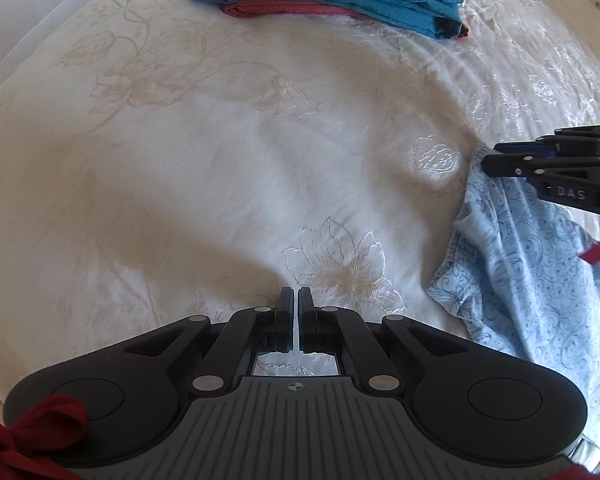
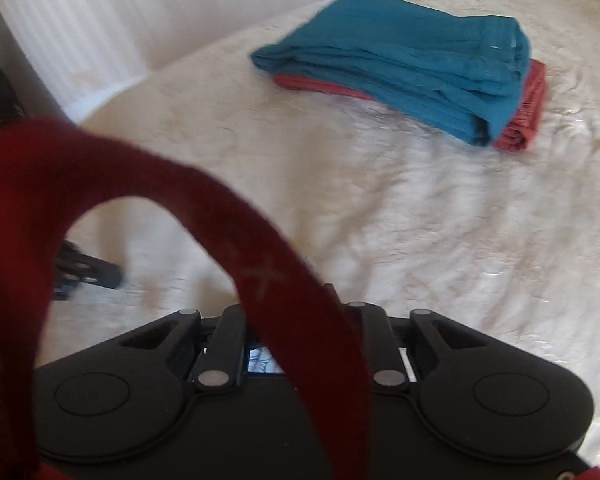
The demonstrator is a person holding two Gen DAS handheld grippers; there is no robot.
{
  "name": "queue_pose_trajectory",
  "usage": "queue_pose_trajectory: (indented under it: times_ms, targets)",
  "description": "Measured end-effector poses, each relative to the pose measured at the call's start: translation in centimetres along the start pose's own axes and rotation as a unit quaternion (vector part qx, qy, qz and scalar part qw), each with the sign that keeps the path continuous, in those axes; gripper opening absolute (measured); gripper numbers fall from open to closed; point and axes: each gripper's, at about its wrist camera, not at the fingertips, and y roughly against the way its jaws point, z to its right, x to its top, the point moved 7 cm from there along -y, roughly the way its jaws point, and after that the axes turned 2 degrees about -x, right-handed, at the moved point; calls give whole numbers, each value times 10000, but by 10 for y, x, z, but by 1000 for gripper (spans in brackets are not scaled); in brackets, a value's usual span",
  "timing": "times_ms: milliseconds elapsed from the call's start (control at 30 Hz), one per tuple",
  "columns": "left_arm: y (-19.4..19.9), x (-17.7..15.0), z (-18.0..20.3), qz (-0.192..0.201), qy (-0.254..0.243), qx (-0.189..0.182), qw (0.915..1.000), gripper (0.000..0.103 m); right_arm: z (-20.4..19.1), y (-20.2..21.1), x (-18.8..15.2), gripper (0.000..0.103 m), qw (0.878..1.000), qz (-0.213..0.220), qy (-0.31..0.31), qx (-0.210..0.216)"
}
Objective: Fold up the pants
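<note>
The left gripper (image 1: 298, 300) hovered over the cream floral bedspread (image 1: 204, 168) with its fingers together on nothing. Only the left wrist view showed the right gripper (image 1: 490, 158) at the right edge, clamped on the top of the light blue patterned pants (image 1: 532, 264), which hung bunched against the bed's near right. In the right wrist view a dark red strap (image 2: 268, 272) hid those fingers. Far off, folded teal pants (image 2: 412, 64) lay atop a folded red garment (image 2: 528, 116).
</note>
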Motion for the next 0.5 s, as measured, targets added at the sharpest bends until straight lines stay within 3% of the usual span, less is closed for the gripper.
queue_pose_trajectory:
  times_ms: [67,133,167,233,367,500]
  targets:
    - [3,3,5,32,-52,-72,10000,4,2,5,1,35,9981,149,-555,203]
    - [6,7,13,85,-139,-188,9997,4,8,33,4,36,9921,645,-999,410]
    - [8,11,19,125,-208,-242,9994,4,12,46,4,44,9893,824,-1137,385]
    - [12,20,32,252,-305,-365,9985,4,23,69,-2,51,9860,980,-1349,85]
    - [12,45,67,414,-507,-733,9952,4,50,97,-35,51,9794,839,-1723,-639]
    - [-3,60,105,420,-833,-914,9914,4,86,113,-83,51,9598,468,-2472,-1248]
